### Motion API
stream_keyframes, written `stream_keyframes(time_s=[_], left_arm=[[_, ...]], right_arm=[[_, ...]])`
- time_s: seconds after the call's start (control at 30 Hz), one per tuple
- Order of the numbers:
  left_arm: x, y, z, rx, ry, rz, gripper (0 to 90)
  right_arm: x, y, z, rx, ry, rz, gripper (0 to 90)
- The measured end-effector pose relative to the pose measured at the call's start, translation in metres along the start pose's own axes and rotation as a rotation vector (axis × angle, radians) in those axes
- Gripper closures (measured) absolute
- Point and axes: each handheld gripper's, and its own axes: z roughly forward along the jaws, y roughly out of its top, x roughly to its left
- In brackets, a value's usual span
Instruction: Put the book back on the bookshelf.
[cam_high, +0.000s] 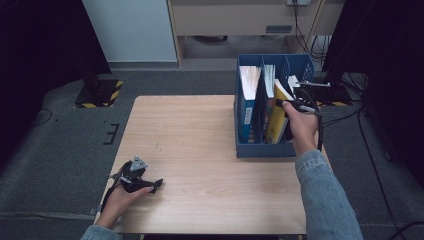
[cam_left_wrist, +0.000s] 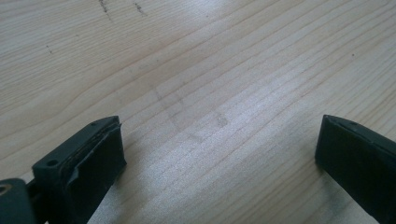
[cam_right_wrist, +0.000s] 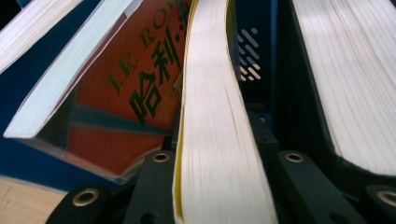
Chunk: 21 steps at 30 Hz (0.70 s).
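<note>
Right tongs (cam_high: 290, 104) clamping on yellow book (cam_high: 278, 114), standing tilted in blue rack (cam_high: 265, 150) at tabletop's (cam_high: 200, 150) far right, beside red book (cam_right_wrist: 126, 102). Left tongs (cam_high: 150, 186) resting on tabletop's near left, jaws gaping apart, holding nothing.

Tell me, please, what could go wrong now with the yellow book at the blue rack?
The right gripper pinches only the page edge of the yellow book, so it might slip or bend its pages. That book leans in the blue rack beside the red book and could catch on it.
</note>
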Motion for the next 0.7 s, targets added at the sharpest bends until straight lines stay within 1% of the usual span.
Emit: stream_keyframes(time_s=[0.1,0.13,0.23,0.43,0.7], left_arm=[[-0.0002,0.0,0.0,0.0,0.0,0.0,0.5],[-0.0002,0.0,0.0,-0.001,0.0,0.0,0.4],[-0.0003,-0.0001,0.0001,-0.001,0.001,-0.001,0.4],[-0.0008,-0.0001,0.0003,-0.005,0.0,-0.005,0.5],[-0.0008,0.0,0.0003,-0.004,-0.001,-0.004,0.4]], right_arm=[[0.0002,-0.0001,-0.0015,0.008,0.002,-0.005,70.3],[0.0007,0.0001,-0.0031,0.024,0.005,-0.008,70.2],[0.0014,0.0014,-0.0045,0.042,0.011,-0.012,69.7],[0.0044,0.0053,-0.0065,0.063,0.013,-0.029,69.4],[0.0045,0.0093,-0.006,0.068,0.015,-0.027,68.5]])
